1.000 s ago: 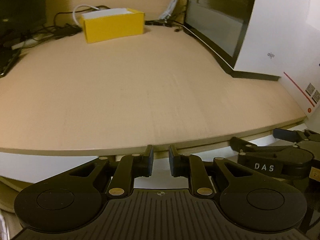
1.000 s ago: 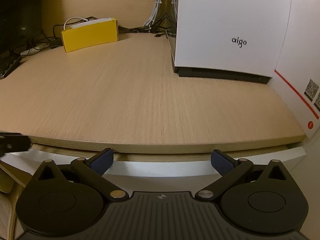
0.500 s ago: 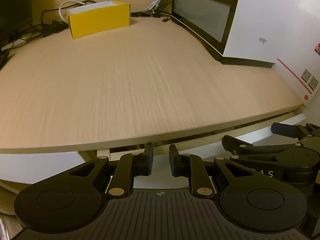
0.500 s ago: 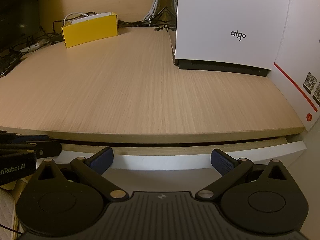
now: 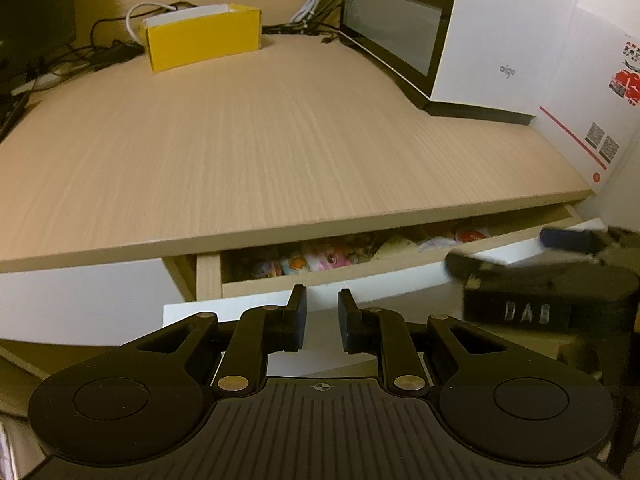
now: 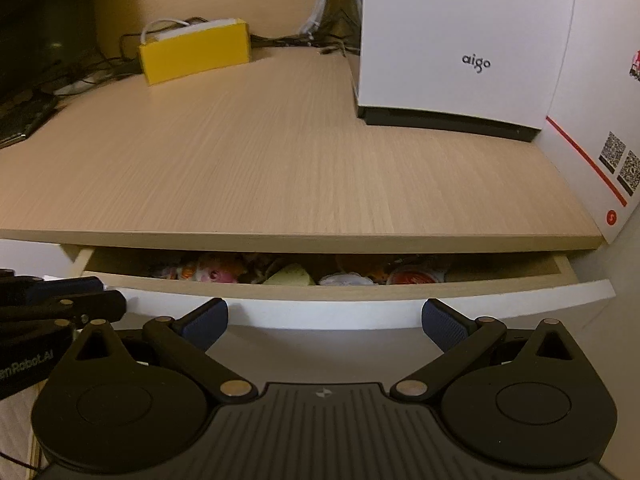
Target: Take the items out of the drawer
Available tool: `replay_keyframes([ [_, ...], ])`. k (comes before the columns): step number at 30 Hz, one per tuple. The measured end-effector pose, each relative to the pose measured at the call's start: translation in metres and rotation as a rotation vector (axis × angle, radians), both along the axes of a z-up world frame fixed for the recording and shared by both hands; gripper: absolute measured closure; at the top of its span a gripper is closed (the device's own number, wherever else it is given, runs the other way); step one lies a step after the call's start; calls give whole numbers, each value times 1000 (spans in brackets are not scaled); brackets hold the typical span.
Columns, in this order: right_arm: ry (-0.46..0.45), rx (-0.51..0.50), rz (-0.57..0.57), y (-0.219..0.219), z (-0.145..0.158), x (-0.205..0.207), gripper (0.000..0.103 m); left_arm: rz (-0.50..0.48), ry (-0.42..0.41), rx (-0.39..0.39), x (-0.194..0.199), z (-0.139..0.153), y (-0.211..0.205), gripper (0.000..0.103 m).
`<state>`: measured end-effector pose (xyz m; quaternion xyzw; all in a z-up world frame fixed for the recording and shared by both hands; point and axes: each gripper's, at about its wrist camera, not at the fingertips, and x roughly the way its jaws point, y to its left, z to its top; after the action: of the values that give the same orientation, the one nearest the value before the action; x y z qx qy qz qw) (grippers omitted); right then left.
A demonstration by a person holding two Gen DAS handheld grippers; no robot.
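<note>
The drawer (image 6: 320, 292) under the wooden desk top stands partly open, its white front (image 5: 400, 284) pulled out a little. Inside lie several small packaged items: a pink toy-like packet (image 6: 216, 274), a pale yellow-green piece (image 6: 290, 278) and a red-lidded cup (image 6: 412, 278); the packet (image 5: 326, 260) and cup (image 5: 470, 235) also show in the left wrist view. My right gripper (image 6: 324, 320) is open wide, its tips just before the drawer front. My left gripper (image 5: 322, 312) has its fingers nearly together, with nothing seen between them, at the front's left part.
On the desk top (image 6: 280, 152) stand a yellow box (image 6: 196, 54) at the back, a white aigo case (image 6: 460, 40) and a white carton with QR codes (image 6: 600, 120) at the right. Cables and a dark screen (image 5: 36, 12) fill the back left.
The drawer has slid out from shut to partly open, and its contents now show. Both grippers have drawn back and risen along with the drawer front; their finger spacing is unchanged.
</note>
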<state>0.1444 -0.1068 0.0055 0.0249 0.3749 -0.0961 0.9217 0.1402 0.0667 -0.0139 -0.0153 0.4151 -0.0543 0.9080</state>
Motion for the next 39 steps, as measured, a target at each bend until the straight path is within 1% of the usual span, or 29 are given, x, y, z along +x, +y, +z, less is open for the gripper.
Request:
replay_keyframes([
  [2, -5, -23, -15, -6, 0, 3, 0, 3, -1, 4, -1, 1, -1, 84],
  [5, 10, -4, -34, -22, -4, 13, 0, -19, -3, 6, -2, 2, -4, 85],
  [6, 17, -13, -41, -25, -5, 15, 0, -28, -13, 6, -2, 3, -5, 85],
  [8, 22, -18, -32, -28, -6, 15, 0, -32, -40, 11, 0, 5, -7, 85],
  [10, 26, -8, -16, -31, -6, 14, 0, -13, -44, -4, 7, 6, -7, 85],
  [14, 72, 29, 8, -36, -3, 14, 0, 11, -5, -1, 22, 0, -7, 85],
  [17, 73, 42, 21, -36, -3, 5, 0, -2, 51, 22, 23, -7, -11, 85],
  [19, 60, 40, 23, -34, -4, -4, 0, -14, 49, 41, 17, -7, -15, 85],
  [23, 51, 42, 19, -31, -5, -24, 0, -17, 73, 29, 3, -7, -18, 85],
  [28, 49, 44, 17, -25, -4, -50, 0, -31, 86, 39, -20, -6, -21, 85],
  [31, 49, 44, 16, -22, -4, -65, 0, -20, 99, 24, -36, -5, -21, 85],
  [35, 76, 65, 30, -19, -2, -82, 0, -43, 101, 49, -64, -3, -28, 85],
  [37, 94, 95, 52, -21, -2, -91, 0, -51, 117, 37, -72, -2, -27, 85],
  [39, 111, 100, 58, -20, -1, -101, 0, -67, 141, 31, -73, -1, -26, 85],
])
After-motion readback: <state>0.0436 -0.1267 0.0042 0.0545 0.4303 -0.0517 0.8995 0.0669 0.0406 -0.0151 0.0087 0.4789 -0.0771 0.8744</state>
